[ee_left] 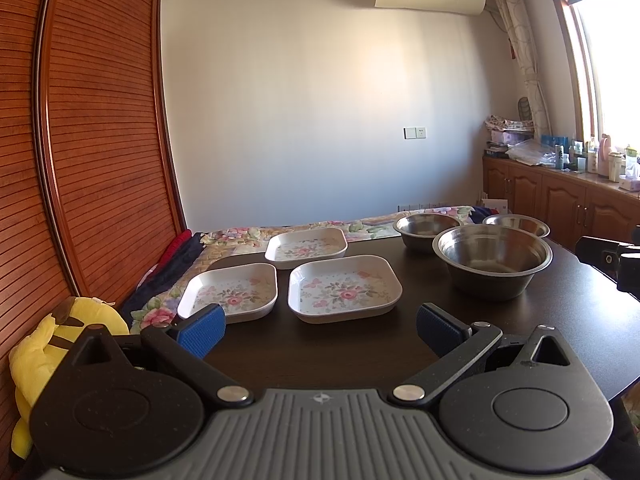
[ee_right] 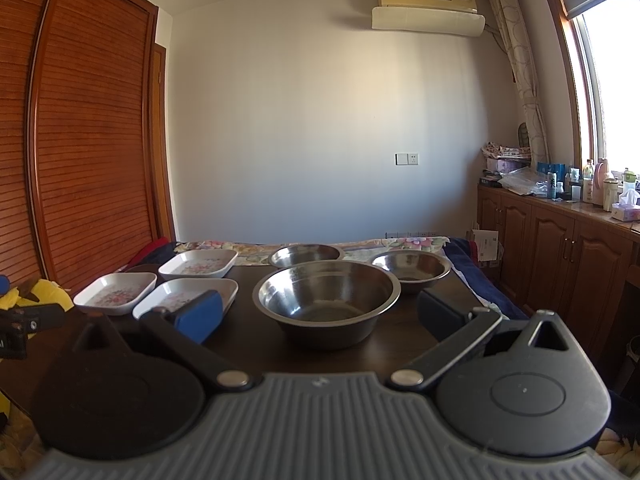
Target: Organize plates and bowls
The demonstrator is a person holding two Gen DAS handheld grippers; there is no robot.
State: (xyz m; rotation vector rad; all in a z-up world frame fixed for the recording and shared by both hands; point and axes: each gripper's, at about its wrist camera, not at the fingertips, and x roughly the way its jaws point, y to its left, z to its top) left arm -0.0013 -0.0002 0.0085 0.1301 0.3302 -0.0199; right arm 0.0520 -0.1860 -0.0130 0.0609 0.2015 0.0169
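Left gripper (ee_left: pixel 320 328) was seen spread wide at lower centre of its frame, blue pads (ee_left: pixel 202 330) well apart, nothing held between them. Right gripper (ee_right: pixel 320 316) was likewise spread wide, nothing gripped.

Dark table (ee_left: pixel 320 360) was seen filling the middle of the left wrist view. Three square plates were laid out left of centre, all upright, white with rounded corners, raised rims and a pink floral print inside:
- near-left plate (ee_left: pixel 229 292), just behind the left blue pad
- near-centre plate (ee_left: pixel 344 288), just beside the first, a narrow gap between them
- far plate (ee_left: pixel 306 248), set behind the gap between the other two, at the far table edge

Three stainless steel bowls were seen right of centre, all upright, empty, round with flared rims:
- large bowl (ee_left: pixel 494 260), nearest
- medium bowl (ee_left: pixel 426 232), behind and left of it
- small bowl (ee_left: pixel 516 226), behind and right, mostly hidden by the large bowl

Contact between the bowls could not be judged.

In the right wrist view the large bowl (ee_right: pixel 326 300) was framed between the spread fingers at centre, with the plates at centre left.

A yellow plush toy (ee_left: pixel 52 356) was seen at lower left, off the table, beside the slatted wooden wardrobe (ee_left: pixel 100 140).
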